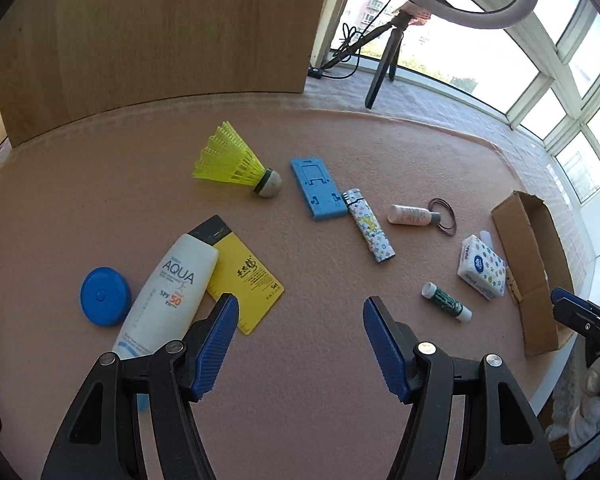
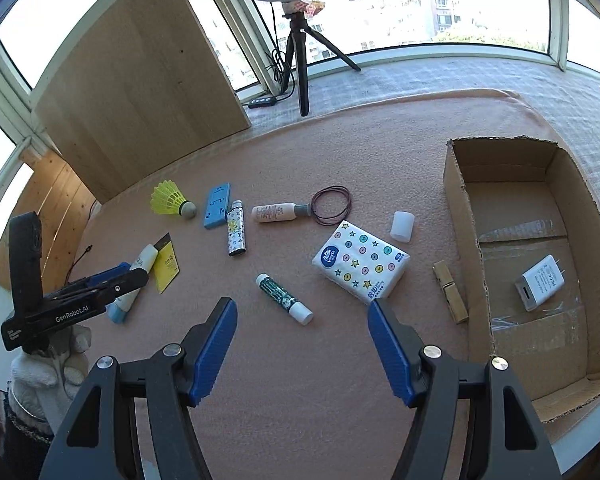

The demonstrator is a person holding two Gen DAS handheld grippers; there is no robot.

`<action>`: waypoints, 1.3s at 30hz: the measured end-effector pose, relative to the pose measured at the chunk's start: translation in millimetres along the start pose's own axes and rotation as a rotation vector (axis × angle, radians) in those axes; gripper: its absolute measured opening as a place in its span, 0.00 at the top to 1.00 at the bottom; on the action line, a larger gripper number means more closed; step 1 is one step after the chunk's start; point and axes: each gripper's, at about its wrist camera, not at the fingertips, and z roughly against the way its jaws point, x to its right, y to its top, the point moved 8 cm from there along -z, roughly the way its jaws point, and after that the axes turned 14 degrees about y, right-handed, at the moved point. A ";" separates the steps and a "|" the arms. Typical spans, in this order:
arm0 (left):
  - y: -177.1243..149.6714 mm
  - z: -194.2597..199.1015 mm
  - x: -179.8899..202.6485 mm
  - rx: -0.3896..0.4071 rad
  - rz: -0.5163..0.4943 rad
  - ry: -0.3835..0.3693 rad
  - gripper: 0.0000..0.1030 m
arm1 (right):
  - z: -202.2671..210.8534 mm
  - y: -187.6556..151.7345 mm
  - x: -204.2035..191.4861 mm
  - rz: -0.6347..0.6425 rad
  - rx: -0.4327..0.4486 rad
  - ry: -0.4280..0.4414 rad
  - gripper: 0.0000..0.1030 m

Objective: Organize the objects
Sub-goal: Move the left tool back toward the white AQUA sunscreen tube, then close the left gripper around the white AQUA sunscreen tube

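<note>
Left gripper [image 1: 300, 308]: jaws spread wide, nothing between them, hovering over the pink mat [image 1: 300, 400]. Right gripper [image 2: 302, 310]: same, wide apart and holding nothing.

Left wrist view, near to far. Sunscreen tube [image 1: 168, 296] at 9 o'clock of the fingertips, lying over a yellow card [image 1: 248, 276]; blue round lid [image 1: 105, 296] just beside the tube, farther toward 9. Green glue stick [image 1: 446, 302] at 3 o'clock. Tissue pack [image 1: 482, 267] beyond it, close to the cardboard box [image 1: 530, 256]. Patterned lighter [image 1: 369, 226] at 1 o'clock, its top end close to the blue phone stand [image 1: 318, 190]. Small pink bottle [image 1: 414, 215] with a dark hair tie [image 1: 446, 216] at its cap end. Yellow shuttlecock [image 1: 236, 164] at 11 o'clock, on its side.

Right wrist view. Box at 3 o'clock, open; white charger [image 2: 540, 282] lies inside on its floor. Wooden clothespin [image 2: 451, 292] just outside the box wall. White cap [image 2: 403, 227] at 1 o'clock, past the tissue pack.

Far edge: wooden board [image 1: 152, 32] standing upright, ring light tripod [image 2: 300, 52] by the window.
</note>
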 end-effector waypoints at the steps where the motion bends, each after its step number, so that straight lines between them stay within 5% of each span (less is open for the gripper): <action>1: 3.2 -5.6 -13.9 -0.010 0.013 0.012 0.34 | -3.7 -1.0 -3.9 0.001 -0.005 0.005 0.38; 8: 20.4 -38.1 -69.0 -0.081 0.067 0.028 0.42 | -19.4 -8.1 -19.8 -0.002 -0.025 0.042 0.38; 21: 10.7 -62.8 -74.6 -0.140 0.063 0.029 0.51 | -18.9 -12.8 -25.0 -0.025 -0.028 0.067 0.38; 39: -68.2 -26.8 -49.8 -0.134 0.183 -0.048 0.62 | -45.4 -25.1 -51.7 0.024 -0.099 0.123 0.38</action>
